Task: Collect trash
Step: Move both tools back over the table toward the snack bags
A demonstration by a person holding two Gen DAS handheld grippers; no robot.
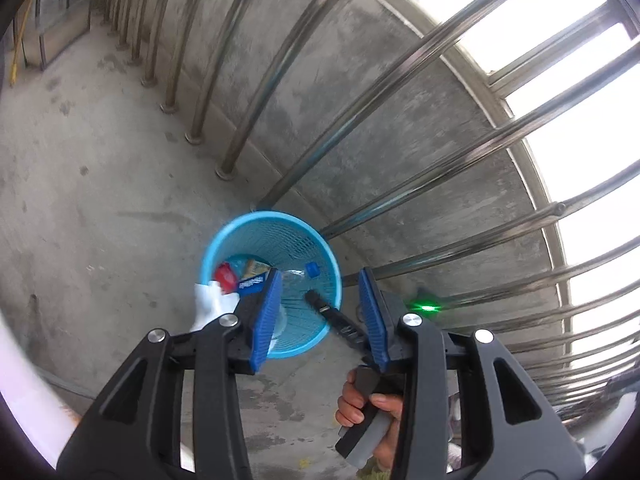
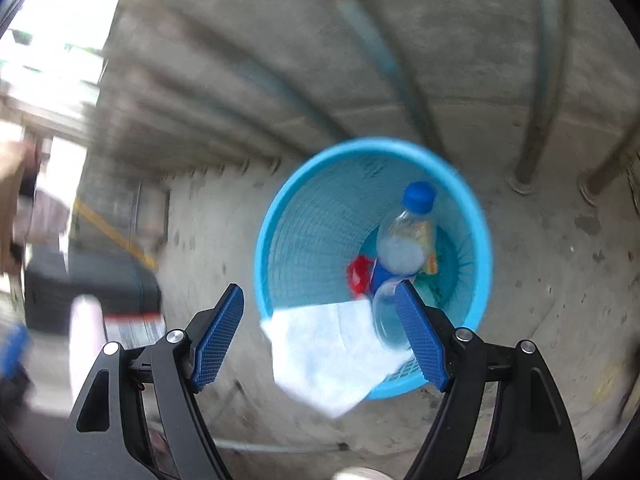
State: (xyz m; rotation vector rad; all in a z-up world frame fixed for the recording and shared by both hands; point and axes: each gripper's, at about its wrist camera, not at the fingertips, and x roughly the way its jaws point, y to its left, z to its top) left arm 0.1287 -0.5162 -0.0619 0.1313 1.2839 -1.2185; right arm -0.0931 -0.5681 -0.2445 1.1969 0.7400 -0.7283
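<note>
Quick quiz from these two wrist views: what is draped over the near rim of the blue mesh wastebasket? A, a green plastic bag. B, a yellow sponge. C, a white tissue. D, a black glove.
C: a white tissue hangs over the near rim of the blue mesh wastebasket, part inside and part outside, beside a clear plastic bottle with a blue cap lying in the basket.

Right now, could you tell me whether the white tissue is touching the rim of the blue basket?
Touching. The right wrist view shows the white tissue draped over the near rim of the blue basket, hanging partly inside and partly outside.
</note>
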